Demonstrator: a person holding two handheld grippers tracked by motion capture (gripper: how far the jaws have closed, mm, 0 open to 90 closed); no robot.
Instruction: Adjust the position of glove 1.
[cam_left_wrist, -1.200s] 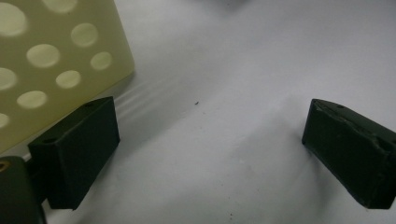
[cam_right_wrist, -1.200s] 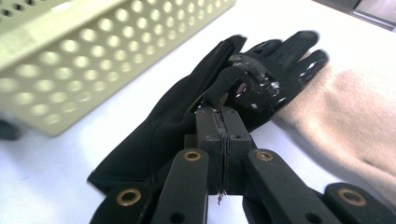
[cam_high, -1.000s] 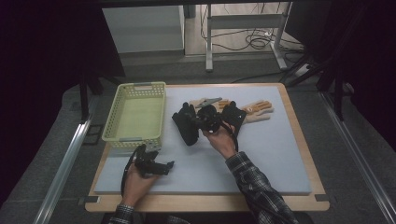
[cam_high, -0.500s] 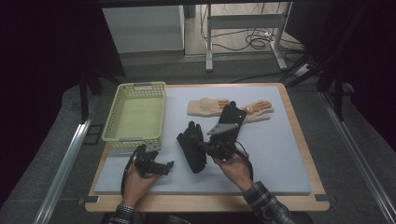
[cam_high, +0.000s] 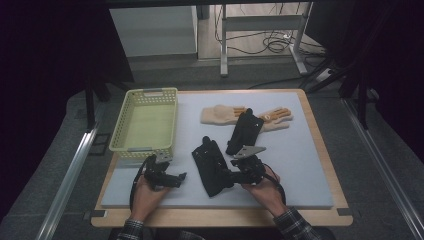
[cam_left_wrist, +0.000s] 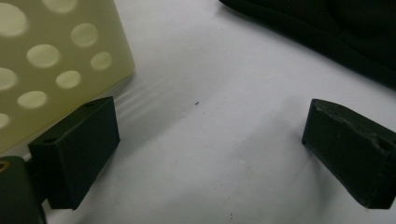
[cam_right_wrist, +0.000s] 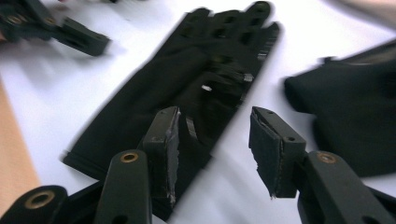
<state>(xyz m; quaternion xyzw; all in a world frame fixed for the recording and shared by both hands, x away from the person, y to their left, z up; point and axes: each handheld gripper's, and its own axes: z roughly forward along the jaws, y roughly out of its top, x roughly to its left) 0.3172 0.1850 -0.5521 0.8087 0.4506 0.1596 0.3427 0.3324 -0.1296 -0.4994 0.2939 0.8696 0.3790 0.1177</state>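
Note:
A black glove (cam_high: 212, 166) lies flat on the pale mat (cam_high: 300, 165) near the front, its fingers pointing away from me (cam_right_wrist: 196, 79). My right gripper (cam_high: 228, 175) sits at its cuff end. Its jaws have just been opening and stand open (cam_right_wrist: 215, 122), the left one over the glove's edge, nothing pinched. A second black glove (cam_high: 245, 131) lies over one of two flesh-coloured model hands (cam_high: 220, 114) at the back, and shows dark in the right gripper view (cam_right_wrist: 345, 116). My left gripper (cam_high: 179, 176) rests open on the mat (cam_left_wrist: 210, 130), nothing between its jaws.
A pale green perforated basket (cam_high: 146, 125) stands at the left of the mat, its corner close to my left gripper (cam_left_wrist: 56, 60). The wooden table edge (cam_high: 220, 216) runs along the front. Metal rails flank the table.
My right hand brought the black glove from beside the model hands toward the front, laid it flat and opened its jaws. The left hand stayed still.

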